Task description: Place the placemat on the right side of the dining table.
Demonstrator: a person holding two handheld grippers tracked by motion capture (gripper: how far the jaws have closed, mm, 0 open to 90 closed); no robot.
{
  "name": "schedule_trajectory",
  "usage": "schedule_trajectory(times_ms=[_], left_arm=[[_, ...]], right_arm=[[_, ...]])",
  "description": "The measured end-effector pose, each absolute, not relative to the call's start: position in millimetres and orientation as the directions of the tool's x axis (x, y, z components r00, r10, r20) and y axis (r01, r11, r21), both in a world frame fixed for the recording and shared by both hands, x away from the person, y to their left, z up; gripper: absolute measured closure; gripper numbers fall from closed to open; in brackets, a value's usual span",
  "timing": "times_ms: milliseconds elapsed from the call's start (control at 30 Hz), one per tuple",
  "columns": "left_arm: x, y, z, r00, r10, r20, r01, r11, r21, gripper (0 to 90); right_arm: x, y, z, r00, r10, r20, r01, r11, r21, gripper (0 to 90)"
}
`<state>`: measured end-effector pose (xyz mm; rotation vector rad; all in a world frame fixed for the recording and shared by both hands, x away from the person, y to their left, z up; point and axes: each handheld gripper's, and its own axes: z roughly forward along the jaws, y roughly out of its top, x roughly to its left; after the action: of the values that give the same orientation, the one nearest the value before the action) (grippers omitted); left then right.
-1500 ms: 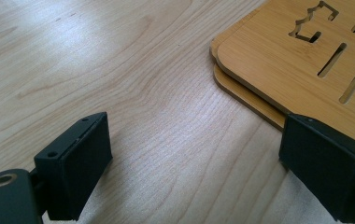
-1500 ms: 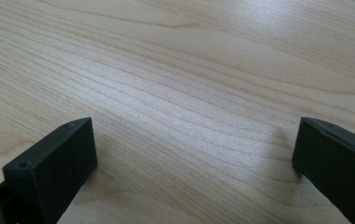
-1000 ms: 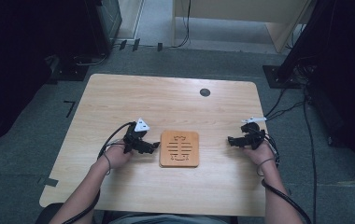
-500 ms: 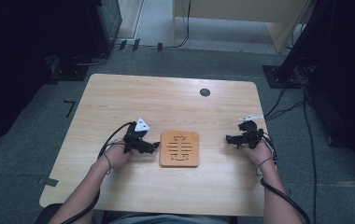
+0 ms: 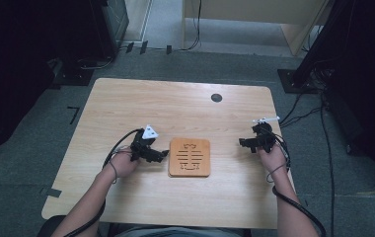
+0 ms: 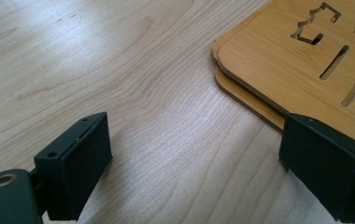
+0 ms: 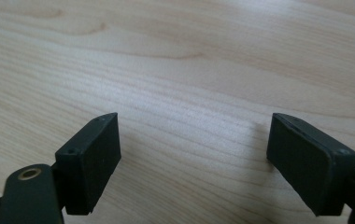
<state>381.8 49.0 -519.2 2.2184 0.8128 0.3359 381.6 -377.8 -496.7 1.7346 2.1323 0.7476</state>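
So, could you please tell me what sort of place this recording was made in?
Probably a lab or recording workspace, not a home: a bare wooden table stands on grey carpet, cables run across the floor, and dark equipment stands surround it. A slotted wooden board lies on the table.

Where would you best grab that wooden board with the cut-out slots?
Probably by its left edge, coming in low from the left gripper. The wooden board lies flat, apparently two thin stacked slabs, so only the rim offers grip. Those open jaws already flank its corner.

We see light wood table (image 5: 126,108). Small dark round spot (image 5: 216,98) near far edge. Grey floor (image 5: 22,158) around. Black cables (image 5: 304,113) on floor at right.
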Motion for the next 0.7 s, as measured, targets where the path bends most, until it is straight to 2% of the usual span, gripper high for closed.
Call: schedule_trajectory(times_ms=[533, 700], left_arm=[[384.5, 47.7, -516.3, 0.766, 0.642, -0.013, 0.466, -0.541, 0.7, 8.4], [385.6, 50.1, -513.0, 0.733, 0.677, -0.068, 0.525, -0.499, 0.69, 8.5]], right_arm=[[373.3, -358.6, -490.2, -0.293, 0.95, 0.105, 0.807, 0.187, 0.56, 13.9], [373.3, -355.0, -490.9, -0.304, 0.947, 0.106, 0.805, 0.196, 0.561, 13.9]])
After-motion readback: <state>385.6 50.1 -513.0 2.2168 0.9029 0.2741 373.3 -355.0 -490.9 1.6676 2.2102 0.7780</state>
